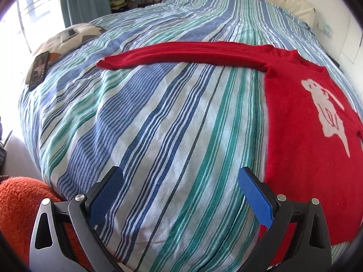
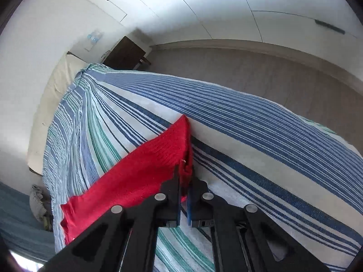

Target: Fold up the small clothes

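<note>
Left wrist view: your left hand-held gripper (image 1: 181, 195) hangs released above the bed (image 1: 147, 124), its blue pads spread wide with nothing between them. A red sweater (image 1: 301, 117) lies flat on the striped bedspread, one sleeve (image 1: 181, 55) stretched straight out to the side, a pale animal figure (image 1: 326, 108) on its chest. In the right wrist view, your right hand-held gripper (image 2: 185, 181) is clenched on a red sleeve end (image 2: 181, 140). Expect the knit to be soft, light and limp; it will sag and drape from any pinch. Take hold at cuffs, hem corners or shoulder seams, where the fabric is doubled. The bedspread weave looks coarse and should resist sliding.
</note>
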Demonstrator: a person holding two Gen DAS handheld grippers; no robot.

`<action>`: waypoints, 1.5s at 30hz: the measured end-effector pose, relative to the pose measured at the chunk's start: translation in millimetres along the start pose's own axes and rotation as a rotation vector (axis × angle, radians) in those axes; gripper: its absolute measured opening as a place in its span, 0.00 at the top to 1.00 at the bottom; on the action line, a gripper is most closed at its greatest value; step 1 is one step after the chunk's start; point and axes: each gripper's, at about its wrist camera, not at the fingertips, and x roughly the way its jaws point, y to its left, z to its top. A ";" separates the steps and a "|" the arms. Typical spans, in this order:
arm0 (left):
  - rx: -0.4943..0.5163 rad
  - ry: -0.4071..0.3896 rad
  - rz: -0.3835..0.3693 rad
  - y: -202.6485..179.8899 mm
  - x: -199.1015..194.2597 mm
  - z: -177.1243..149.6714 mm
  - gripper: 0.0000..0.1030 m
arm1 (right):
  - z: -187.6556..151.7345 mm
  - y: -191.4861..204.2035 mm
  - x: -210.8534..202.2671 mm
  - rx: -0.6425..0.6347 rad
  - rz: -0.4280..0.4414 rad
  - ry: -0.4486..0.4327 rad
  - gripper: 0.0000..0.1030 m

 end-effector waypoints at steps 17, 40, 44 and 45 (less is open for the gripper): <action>-0.046 -0.011 -0.089 7.4 -6.9 7.2 0.01 | -151.9 397.6 -77.8 -0.810 0.542 0.087 0.97; -0.037 0.026 -0.079 2.8 0.7 1.2 0.01 | -144.2 216.9 99.2 -0.457 0.106 0.417 0.66; -0.014 0.037 -0.079 -3.9 4.8 0.7 0.01 | -158.0 219.1 56.4 -0.586 0.247 0.431 0.60; -0.008 0.037 -0.079 -5.7 5.2 0.6 0.01 | -169.7 221.7 42.1 -0.633 0.284 0.454 0.56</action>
